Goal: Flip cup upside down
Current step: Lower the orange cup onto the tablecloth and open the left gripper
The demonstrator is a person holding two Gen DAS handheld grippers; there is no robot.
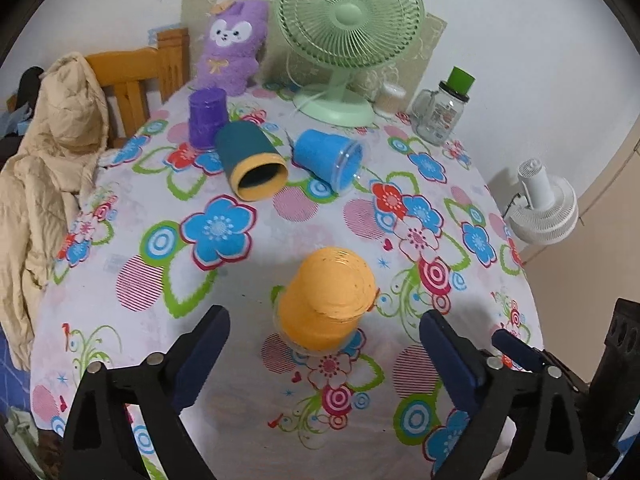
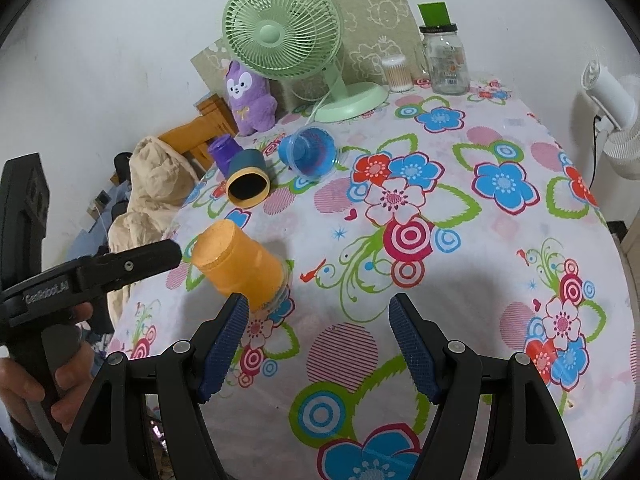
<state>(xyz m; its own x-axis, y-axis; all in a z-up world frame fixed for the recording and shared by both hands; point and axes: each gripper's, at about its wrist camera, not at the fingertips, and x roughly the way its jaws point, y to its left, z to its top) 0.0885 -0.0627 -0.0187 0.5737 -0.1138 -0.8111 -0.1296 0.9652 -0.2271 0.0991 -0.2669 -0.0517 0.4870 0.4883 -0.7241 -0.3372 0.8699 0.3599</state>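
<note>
An orange cup stands mouth down and tilted on the flowered tablecloth, its closed base up; it shows in the right wrist view too. My left gripper is open, its blue-padded fingers on either side of the cup and apart from it. My right gripper is open and empty, just right of the cup; its left finger lies near the cup's rim. A dark teal cup and a blue cup lie on their sides farther back. A purple cup stands mouth down.
A green desk fan, a purple plush toy, a glass jar with a green cap and a cotton swab tub stand at the back. A beige jacket hangs on a wooden chair at the left. A white fan is at the right.
</note>
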